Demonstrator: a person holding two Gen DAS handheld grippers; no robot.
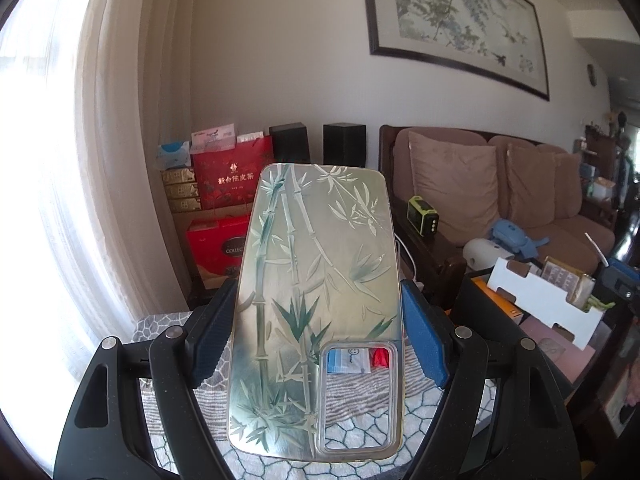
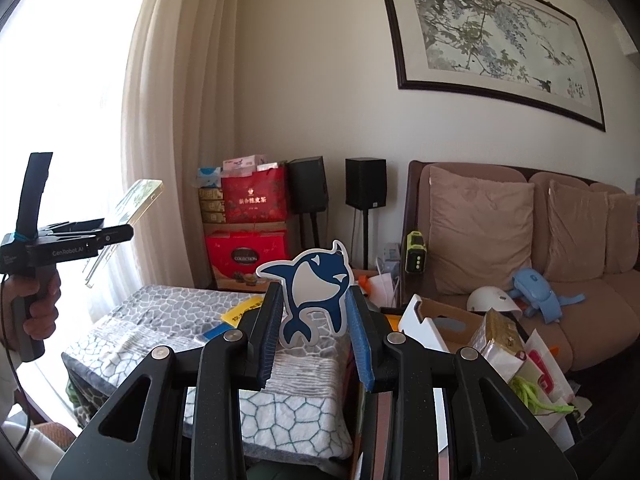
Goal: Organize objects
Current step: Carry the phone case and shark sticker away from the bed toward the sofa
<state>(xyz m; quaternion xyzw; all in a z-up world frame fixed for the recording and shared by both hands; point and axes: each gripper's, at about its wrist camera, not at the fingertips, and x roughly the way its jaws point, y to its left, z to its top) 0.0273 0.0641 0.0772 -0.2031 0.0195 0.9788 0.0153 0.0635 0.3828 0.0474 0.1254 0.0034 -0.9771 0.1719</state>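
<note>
Sunlit curtains fill the left of both frames, with a brown sofa (image 2: 520,248) at the right and a large framed painting (image 2: 492,40) in the upper right. At the bottom centre lies a grey-and-white patterned cloth (image 2: 168,320) over a low surface, bordered on the right by a cluttered cardboard box (image 2: 436,320).

My left gripper (image 1: 318,328) has its jaws spread wide and clamped on the long edges of a clear phone case (image 1: 316,300) printed with bamboo; that width is simply what the case needs. I hold it raised above the cloth, tilted upward, probably so it clears the clutter while I choose a spot. From the right wrist view, the case (image 2: 138,196) sits at the left edge, sticking up past the gripper, with a hand (image 2: 38,308) on the handle below.

My right gripper (image 2: 314,312) has its jaws drawn much closer, pinching a flat blue-and-white shark cutout (image 2: 314,284) upright in the frame's centre. Both items seem lifted and not yet set down.
</note>
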